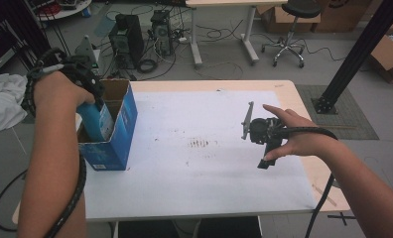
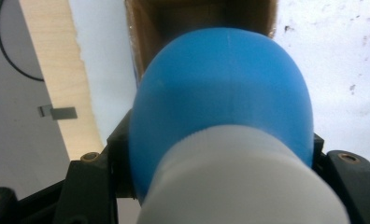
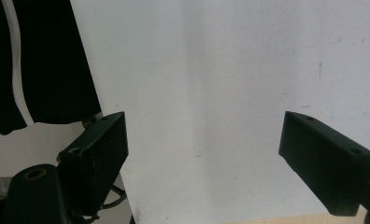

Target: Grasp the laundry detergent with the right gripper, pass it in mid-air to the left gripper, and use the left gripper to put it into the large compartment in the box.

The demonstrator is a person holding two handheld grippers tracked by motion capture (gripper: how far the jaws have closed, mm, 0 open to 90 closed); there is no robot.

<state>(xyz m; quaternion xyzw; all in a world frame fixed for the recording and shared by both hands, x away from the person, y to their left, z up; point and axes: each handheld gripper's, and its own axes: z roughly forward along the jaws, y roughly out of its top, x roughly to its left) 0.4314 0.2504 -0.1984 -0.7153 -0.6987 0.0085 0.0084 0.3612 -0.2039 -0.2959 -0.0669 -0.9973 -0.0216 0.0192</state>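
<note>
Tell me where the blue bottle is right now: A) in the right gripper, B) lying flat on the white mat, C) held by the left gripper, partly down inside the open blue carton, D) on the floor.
C: the left gripper is shut on the blue bottle, whose lower part sits inside the blue carton; the right gripper is open over the white mat.

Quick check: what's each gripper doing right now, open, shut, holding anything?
Left gripper: shut on the blue bottle, its lower end in the open blue box.
Right gripper: open, nothing between the jaws, over the white table.

Grey floor [image 1: 224, 54], swivel stool [image 1: 294, 25], computer towers [image 1: 127, 37], cardboard boxes [image 1: 390, 54]
</note>
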